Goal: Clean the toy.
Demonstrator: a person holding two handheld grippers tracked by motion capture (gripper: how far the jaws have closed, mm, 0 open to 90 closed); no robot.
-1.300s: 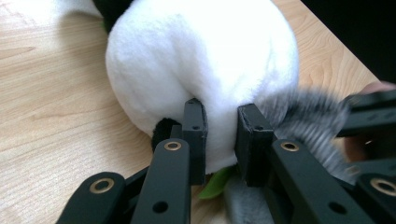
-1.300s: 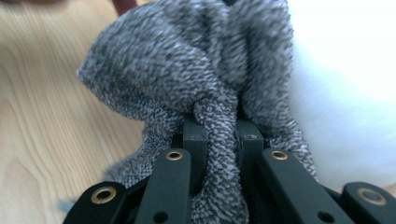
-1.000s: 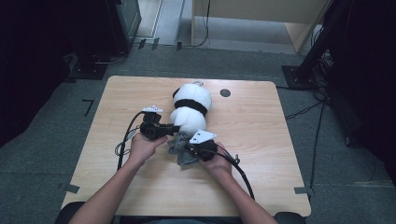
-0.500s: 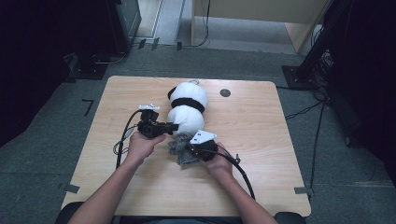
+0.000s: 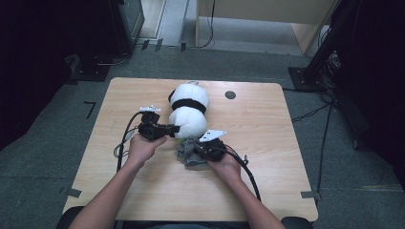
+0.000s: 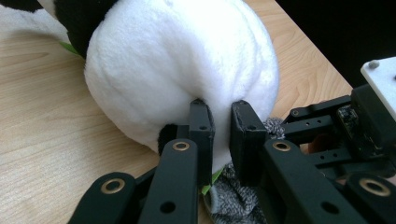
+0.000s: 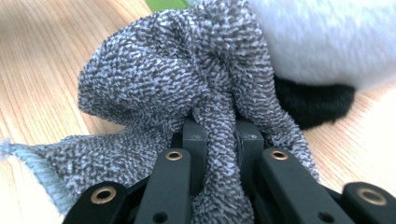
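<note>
A white plush toy (image 5: 190,107) with a black band lies lengthwise in the middle of the wooden table (image 5: 267,143). My left gripper (image 5: 175,128) comes in from the left and is shut on a fold of white fur at the toy's near end (image 6: 177,60); its jaws (image 6: 220,116) pinch the fur between them. A crumpled grey knitted cloth (image 5: 187,152) lies just in front of the toy. My right gripper (image 5: 197,151) is shut on a bunched ridge of that cloth (image 7: 163,79), gripped between the pads (image 7: 220,135). A black part of the toy (image 7: 313,100) shows behind the cloth.
A small dark round hole (image 5: 230,94) sits in the tabletop at the back right of the toy. Black cables (image 5: 123,143) trail from both grippers across the table. In the left gripper view, the right gripper (image 6: 336,126) is close on the right.
The plush toy and the left gripper at its near end have shifted slightly to the left. The right gripper and the grey cloth have stayed where they were.
</note>
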